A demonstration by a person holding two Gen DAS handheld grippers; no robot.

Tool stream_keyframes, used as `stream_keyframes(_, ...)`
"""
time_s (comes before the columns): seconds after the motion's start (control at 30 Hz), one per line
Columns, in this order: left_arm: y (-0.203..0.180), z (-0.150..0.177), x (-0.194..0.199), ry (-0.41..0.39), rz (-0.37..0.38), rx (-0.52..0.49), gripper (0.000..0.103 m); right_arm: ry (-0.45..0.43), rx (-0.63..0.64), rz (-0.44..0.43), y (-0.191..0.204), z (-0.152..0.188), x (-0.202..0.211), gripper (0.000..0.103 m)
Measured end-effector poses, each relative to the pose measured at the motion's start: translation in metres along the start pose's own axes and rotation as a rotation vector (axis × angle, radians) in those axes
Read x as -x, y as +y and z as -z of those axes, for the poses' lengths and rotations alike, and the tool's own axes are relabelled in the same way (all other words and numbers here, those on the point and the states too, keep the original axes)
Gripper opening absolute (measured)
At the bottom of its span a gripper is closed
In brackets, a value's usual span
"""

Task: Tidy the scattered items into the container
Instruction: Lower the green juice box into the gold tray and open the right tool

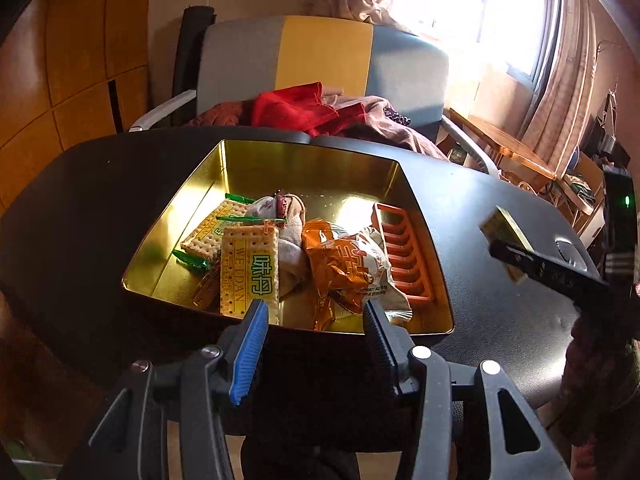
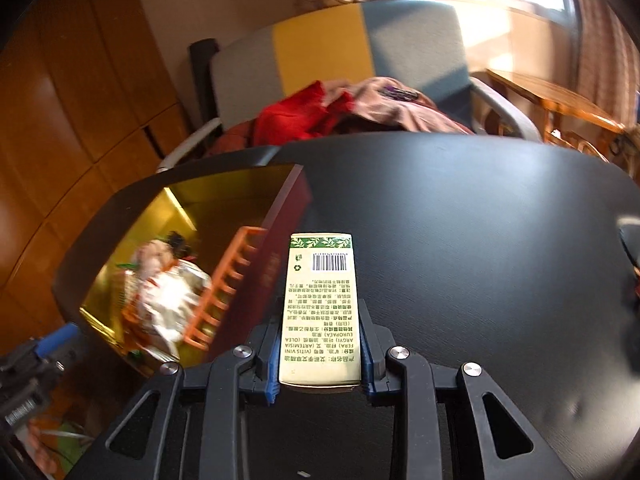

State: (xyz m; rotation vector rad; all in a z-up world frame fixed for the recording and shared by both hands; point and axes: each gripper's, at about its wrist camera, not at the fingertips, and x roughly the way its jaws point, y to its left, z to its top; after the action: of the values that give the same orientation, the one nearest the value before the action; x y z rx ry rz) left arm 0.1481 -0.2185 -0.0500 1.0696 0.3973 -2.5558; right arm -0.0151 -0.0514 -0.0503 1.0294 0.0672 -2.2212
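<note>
Cream printed box (image 2: 320,312) aloft beside gold-lined tin (image 2: 192,196) holding snacks.

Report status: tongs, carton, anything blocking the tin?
Right tongs shut on small carton, above table beside gold tin. Left tongs open, empty, at tin's near rim. Path clear; tin holds snacks.

Chair (image 1: 328,52) behind black table (image 1: 500,208), red cloth (image 1: 296,108) on seat.

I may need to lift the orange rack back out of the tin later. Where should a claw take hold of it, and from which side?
Grip the orange rack by its raised top edge, coming from above. It leans tilted against the right wall of the tin, so that edge stands clear, while the orange snack bag crowds its lower left side.
</note>
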Motion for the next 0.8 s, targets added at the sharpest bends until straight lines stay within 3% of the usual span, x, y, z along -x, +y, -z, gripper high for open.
stream_keyframes(0.33, 0.018, 0.003, -0.001, 0.013, -0.018, 0.046, 0.050, 0.022, 0.092, -0.093, 0.069, -0.034, -0.041, 0.030)
stream_keyframes(0.8, 0.035, -0.001, -0.006, 0.025, -0.043, 0.079, 0.050, 0.099, 0.143, -0.103, 0.092, -0.042, -0.081, 0.030)
